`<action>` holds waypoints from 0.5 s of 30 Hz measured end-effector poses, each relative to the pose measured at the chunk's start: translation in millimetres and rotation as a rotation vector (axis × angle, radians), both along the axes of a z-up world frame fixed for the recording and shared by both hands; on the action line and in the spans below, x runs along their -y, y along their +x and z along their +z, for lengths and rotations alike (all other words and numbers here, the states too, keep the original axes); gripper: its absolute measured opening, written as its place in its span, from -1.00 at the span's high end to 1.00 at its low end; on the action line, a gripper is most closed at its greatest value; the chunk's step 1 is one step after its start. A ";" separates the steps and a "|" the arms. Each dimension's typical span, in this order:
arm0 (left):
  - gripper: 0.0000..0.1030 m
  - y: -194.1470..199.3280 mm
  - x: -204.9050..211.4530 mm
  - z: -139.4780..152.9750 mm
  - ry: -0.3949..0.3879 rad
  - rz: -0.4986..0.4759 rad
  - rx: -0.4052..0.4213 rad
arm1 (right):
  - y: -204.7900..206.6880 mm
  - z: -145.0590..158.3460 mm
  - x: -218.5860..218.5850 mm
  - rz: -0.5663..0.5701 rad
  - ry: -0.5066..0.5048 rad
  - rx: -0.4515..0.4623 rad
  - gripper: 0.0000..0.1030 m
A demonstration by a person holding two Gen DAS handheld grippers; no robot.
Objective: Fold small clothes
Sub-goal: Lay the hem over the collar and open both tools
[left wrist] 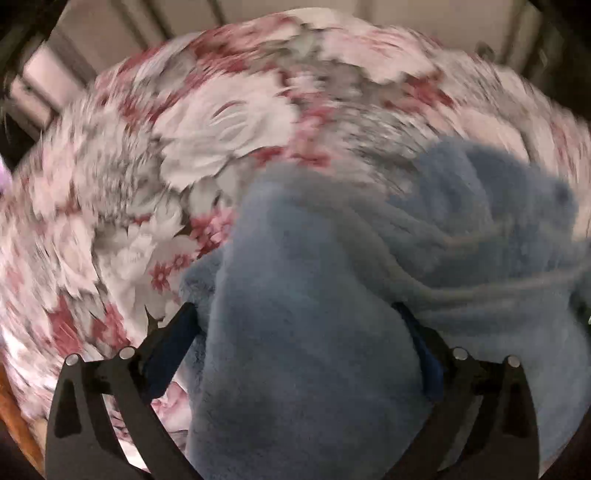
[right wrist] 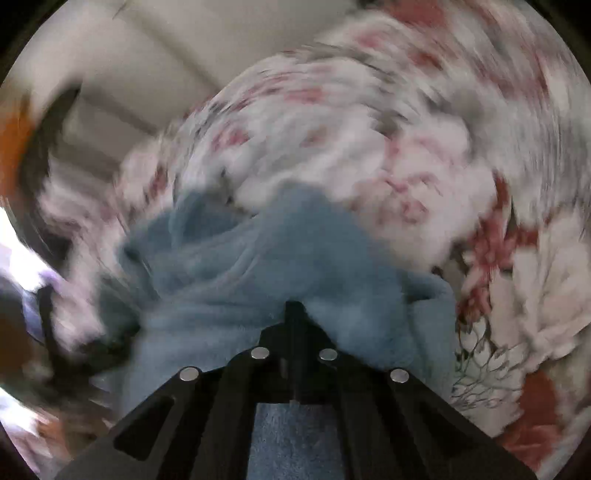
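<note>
My left tool [left wrist: 301, 332] stands as wide as I see it go, its two black fingers [left wrist: 173, 332] splayed to either side of a thick fold of the blue fleece garment [left wrist: 314, 295]. The fleece bulges up between them and brushes the inner faces, but the pads do not press on it; the fold sits loose in the gap. My right tool [right wrist: 294, 308] is fully closed, its fingers meeting in a single dark tip, and that tip is buried in the blue fleece garment [right wrist: 258, 266]. The pile bunches around it and puckers toward the point, so I read it as pinching a thin bit of the cloth.

The garment is soft, plush and pale blue, with a short fuzzy nap. It lies crumpled in rounded ridges and deep creases, with a ribbed or seamed band curving across its right part in the left view. It rests on a floral bedspread [left wrist: 221, 122], white with grey leaves and red and pink blossoms, smooth and flat by comparison. The print is streaked with blur in both views. Pale slatted panels [left wrist: 110, 33] show beyond the bedspread's far edge.

Both tools point steeply downward at the cloth, the left more so than the right.
</note>
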State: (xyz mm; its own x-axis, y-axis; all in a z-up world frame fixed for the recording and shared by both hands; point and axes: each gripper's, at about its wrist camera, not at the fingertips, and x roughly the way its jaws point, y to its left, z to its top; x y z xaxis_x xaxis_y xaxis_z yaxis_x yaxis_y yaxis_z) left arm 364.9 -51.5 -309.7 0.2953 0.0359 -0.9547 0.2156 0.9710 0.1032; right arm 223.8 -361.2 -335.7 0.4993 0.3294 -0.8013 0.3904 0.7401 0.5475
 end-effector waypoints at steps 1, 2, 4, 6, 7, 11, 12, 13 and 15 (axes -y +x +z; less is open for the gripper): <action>-0.92 -0.2 -2.4 4.2 -0.007 0.007 0.008 | -3.8 11.5 -3.6 0.018 -0.047 0.014 1.00; -0.92 -4.6 -2.7 12.5 -0.012 -0.007 0.035 | -7.0 19.1 -7.2 0.032 -0.082 0.022 1.00; -0.92 -17.4 -2.2 27.8 -0.014 -0.048 0.093 | -16.9 39.6 -20.8 0.062 -0.138 0.065 0.82; -0.92 -39.0 -9.0 45.5 -0.033 -0.086 0.164 | -34.5 57.1 -36.4 0.087 -0.171 0.115 0.59; -0.92 -46.1 -12.7 49.0 -0.038 -0.090 0.180 | -40.9 61.1 -44.2 0.089 -0.193 0.126 0.38; -0.92 -70.1 -28.7 23.5 -0.020 -0.068 0.145 | -65.8 31.3 -55.1 0.087 -0.251 0.013 0.14; -0.92 -68.0 -33.3 7.2 0.011 -0.054 0.106 | -69.3 17.9 -54.8 0.091 -0.242 -0.007 0.15; -0.92 -67.4 -37.8 -3.6 -0.010 -0.043 0.067 | -71.5 10.6 -55.9 0.102 -0.259 0.005 0.16; -0.92 -61.5 -52.4 -13.0 -0.107 0.023 0.009 | -70.1 17.2 -58.2 0.114 -0.291 -0.006 0.17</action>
